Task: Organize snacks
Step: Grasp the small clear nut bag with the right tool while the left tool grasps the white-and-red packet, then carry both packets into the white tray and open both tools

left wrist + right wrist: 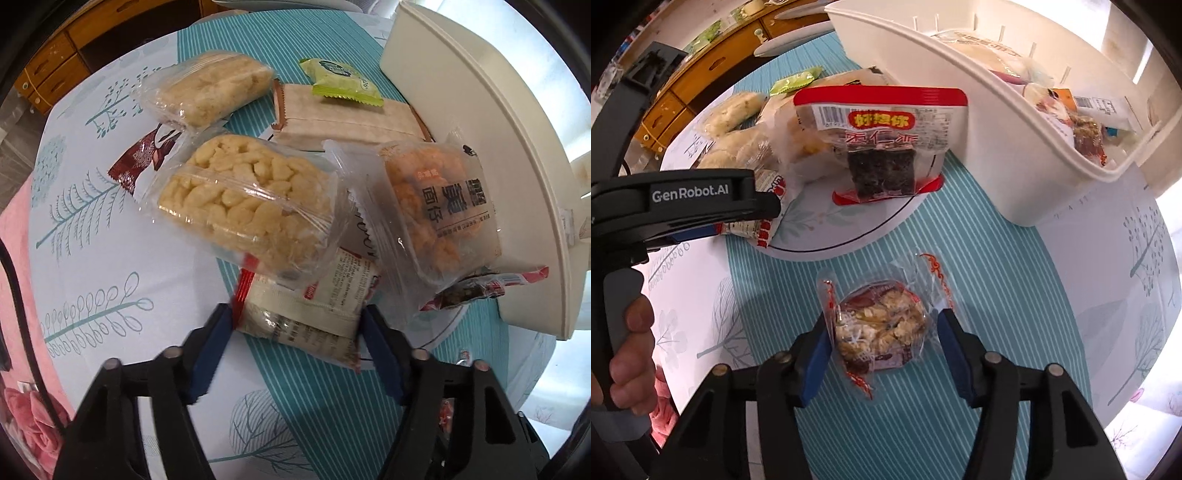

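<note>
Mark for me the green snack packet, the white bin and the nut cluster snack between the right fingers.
green snack packet [341, 79], left wrist view, middle of wrapper.
white bin [990, 147], right wrist view, near outer wall.
nut cluster snack [882, 326], right wrist view, middle of cluster.

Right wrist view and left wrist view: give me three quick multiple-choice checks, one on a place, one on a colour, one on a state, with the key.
1. Where does the nut cluster snack lie?
A. in the white basket
B. on the striped cloth between the right gripper's fingers
C. on top of the plate

2. What colour is the small packet on the beige pack?
A. green
B. blue
C. black

3. How does the left gripper stand to the white printed packet?
A. far away from it
B. one finger on each side of it
C. holding it high in the air

Key: 1 B, it sits on the teal stripes, outside the white basket. 2 A, its wrapper is light green. 3 B, the blue pads flank its two edges.
</note>
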### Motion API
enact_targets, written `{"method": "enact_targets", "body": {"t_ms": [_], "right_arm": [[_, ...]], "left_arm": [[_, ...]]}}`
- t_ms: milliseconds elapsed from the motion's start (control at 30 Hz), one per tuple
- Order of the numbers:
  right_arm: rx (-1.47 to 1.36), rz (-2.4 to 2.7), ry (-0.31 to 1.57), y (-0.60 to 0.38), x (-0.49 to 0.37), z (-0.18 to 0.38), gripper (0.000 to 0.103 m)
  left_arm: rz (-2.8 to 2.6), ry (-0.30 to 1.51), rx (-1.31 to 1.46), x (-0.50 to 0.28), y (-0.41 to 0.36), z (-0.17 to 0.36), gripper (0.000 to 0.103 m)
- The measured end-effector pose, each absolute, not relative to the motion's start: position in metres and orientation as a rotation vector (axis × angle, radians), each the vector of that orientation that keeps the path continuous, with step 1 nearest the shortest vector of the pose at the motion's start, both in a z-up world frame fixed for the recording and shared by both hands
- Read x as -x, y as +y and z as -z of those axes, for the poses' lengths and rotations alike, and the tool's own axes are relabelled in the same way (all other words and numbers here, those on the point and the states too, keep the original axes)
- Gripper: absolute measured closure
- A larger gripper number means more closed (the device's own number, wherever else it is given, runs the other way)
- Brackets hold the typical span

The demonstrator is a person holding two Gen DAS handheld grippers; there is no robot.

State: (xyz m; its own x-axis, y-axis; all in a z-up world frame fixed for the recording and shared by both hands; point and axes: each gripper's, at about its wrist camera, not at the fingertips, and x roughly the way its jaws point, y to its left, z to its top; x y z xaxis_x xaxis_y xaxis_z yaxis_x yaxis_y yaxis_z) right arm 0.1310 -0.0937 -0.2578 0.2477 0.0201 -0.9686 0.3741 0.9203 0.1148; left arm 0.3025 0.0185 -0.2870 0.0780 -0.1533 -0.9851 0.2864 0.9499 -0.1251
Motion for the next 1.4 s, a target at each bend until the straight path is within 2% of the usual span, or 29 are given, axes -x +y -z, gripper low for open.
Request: {"method": "enact_targets", "body": {"t_ms": [100, 700, 1067, 1400], "right_arm": [[-0.359, 0.24, 1.333, -0.089, -0.143, 0.256, 0.047], [-0.379, 0.152, 1.416, -0.061, -0.133, 0.236, 0.05], [-0.304, 0.057, 1.343, -0.039, -0.127, 0.194, 0.05], [-0.232, -0.036, 1.204, -0.048, -0.122, 0.145, 0.05]], "left_arm": [[0.326, 1.467, -0.09, -0.3, 0.024, 0.286, 0.047], [0.231, 1.564, 0.098, -0.244, 0.1, 0.275, 0.048], [0.209, 1.492, 0.172, -0.194, 0.136, 0.214, 0.048], [0.255, 1.333, 0.275, -0.159, 0.132, 0.153, 0.048]]}}
